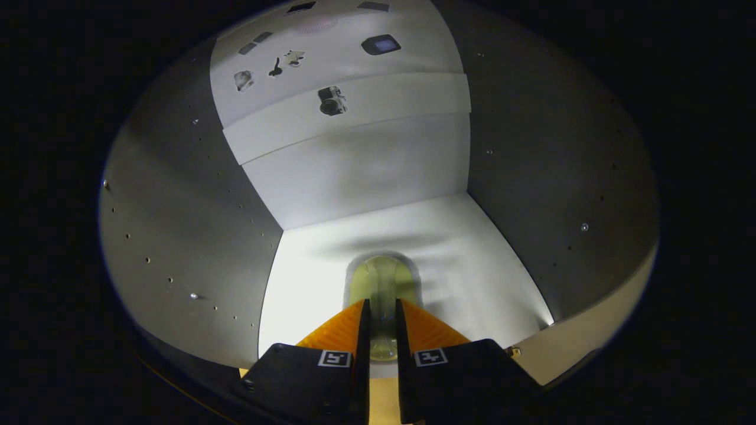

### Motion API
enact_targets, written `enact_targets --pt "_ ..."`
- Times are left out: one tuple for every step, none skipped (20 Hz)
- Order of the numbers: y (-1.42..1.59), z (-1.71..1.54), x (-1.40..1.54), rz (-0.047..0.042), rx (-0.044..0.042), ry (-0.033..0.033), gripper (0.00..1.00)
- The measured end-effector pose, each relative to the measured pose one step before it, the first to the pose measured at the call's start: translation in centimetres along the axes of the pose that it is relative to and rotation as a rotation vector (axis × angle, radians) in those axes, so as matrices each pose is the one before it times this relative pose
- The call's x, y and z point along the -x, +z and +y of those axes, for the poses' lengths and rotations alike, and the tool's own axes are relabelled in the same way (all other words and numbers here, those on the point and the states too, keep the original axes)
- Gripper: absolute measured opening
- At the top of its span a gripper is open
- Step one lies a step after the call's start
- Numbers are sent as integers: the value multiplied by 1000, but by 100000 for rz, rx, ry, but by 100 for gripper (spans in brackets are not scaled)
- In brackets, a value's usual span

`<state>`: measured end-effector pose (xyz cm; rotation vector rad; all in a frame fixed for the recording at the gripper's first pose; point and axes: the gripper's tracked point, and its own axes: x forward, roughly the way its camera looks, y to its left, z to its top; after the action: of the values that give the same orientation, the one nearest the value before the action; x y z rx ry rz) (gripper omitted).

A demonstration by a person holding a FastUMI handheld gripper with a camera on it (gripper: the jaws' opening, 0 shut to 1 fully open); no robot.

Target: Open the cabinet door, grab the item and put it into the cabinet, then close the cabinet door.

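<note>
Setting: cabinet interior point(366, 171), pale back wall, grey side walls with rows of shelf-pin holes at 9 and 3 o'clock, white cabinet floor point(472, 277) lit from the front.
Door: must already be open, since the tongs reach inside; door itself not identifiable.
Item: clear glass bottle or cup point(383, 283), yellowish-green tint, exact type hard to tell; sits at 12 o'clock from the tong tips, far end out over the cabinet floor, near end running back between the fingers.
Tongs: tongs point(383, 319) narrowed to a slim gap, both fingers pressing the item's sides, so it is held.
Contact with floor: item looks low, close to or on the floor; cannot tell if it touches.
Why held so: grip on the near end keeps the body ahead, letting it go deep without the fingers hitting the side walls.
Back wall marks: small dark stickers or pictures point(331, 100) at 12 o'clock high; unclear what.
Stage: judged placing phase; release, pull-out, door close not yet done.
Risk: smooth glass may tip on release.
</note>
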<state>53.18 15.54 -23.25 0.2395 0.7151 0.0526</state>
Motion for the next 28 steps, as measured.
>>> enact_targets --pt "113 248 -179 -319 -687 368 24" --pt "92 -102 -263 -543 -521 -970 26" --pt "250 13 278 -815 -872 -105 28" --pt "332 38 179 -1162 -703 314 31" --pt "164 177 354 -675 -287 537 31" --pt "151 144 453 -1005 308 799 39" --pt "180 123 409 -1555 1328 587 46" --pt "332 99 706 -2239 1721 705 60" --pt "433 324 908 -3074 1591 1350 65" --pt "478 145 904 -3300 1639 369 76" --pt "671 369 1345 -3336 1154 932 88" --pt "571 112 1006 -3725 1323 495 99" --pt "746 186 1196 -4019 1334 188 98" --pt "1058 73 1379 -4688 1281 -220 98" --pt "1107 88 1558 -5229 860 -231 98" --pt "1222 39 1781 -5165 822 -325 98" --pt "1251 -131 1827 -5322 807 -872 98" --pt "1372 -250 1893 -4838 886 -798 98" --pt "1305 -310 1943 -4673 638 -1254 98" --pt "1452 -405 2137 -4457 470 -1101 98" --pt "1355 -590 2053 -4192 396 -1474 98" --pt "1351 -617 2013 -3540 619 -1352 98" --pt "1013 -663 1848 -2977 563 -1754 98" --pt "1233 -858 2008 -3350 713 -1491 98" --pt "1135 -850 1844 -3080 1159 -2007 98" --pt "1168 -909 1855 -3216 862 -1620 97" --pt "1139 -629 1776 -2982 1013 -1365 97" --pt "1141 -684 1675 -3062 1461 -978 97"
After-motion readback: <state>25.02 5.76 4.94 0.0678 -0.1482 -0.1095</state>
